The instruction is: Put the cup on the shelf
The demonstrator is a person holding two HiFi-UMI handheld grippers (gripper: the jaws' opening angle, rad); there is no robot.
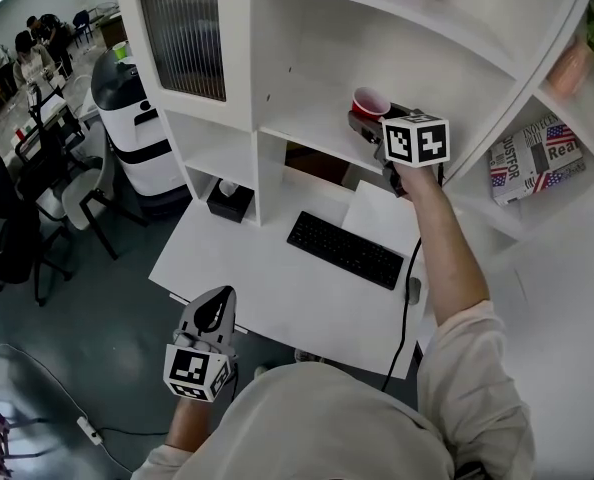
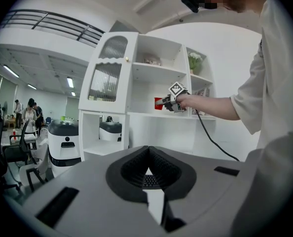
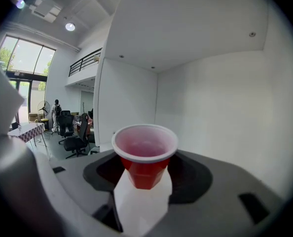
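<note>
Two tongs are in play, and only one is busy. My right tongs [image 1: 365, 118] are clamped on the red cup [image 1: 370, 102] — their pads press the cup's sides below the white rim, with the cup upright and its mouth up. The cup is inside the open middle compartment of the white shelf [image 1: 307, 128], by the front edge of that board and towards its right end. I cannot tell whether its base touches the board.

My left tongs [image 1: 217, 306] are pressed together with nothing between them. They hang just off the counter's [image 1: 277, 298] near edge by its left corner, over the floor and well apart from the cup.

On the counter a black keyboard [image 1: 345, 250] lies towards the back, below the cup's compartment, with a white sheet [image 1: 382, 213] just behind it. A black box [image 1: 229, 200] stands in the lower compartment — at the counter's back left corner.
</note>
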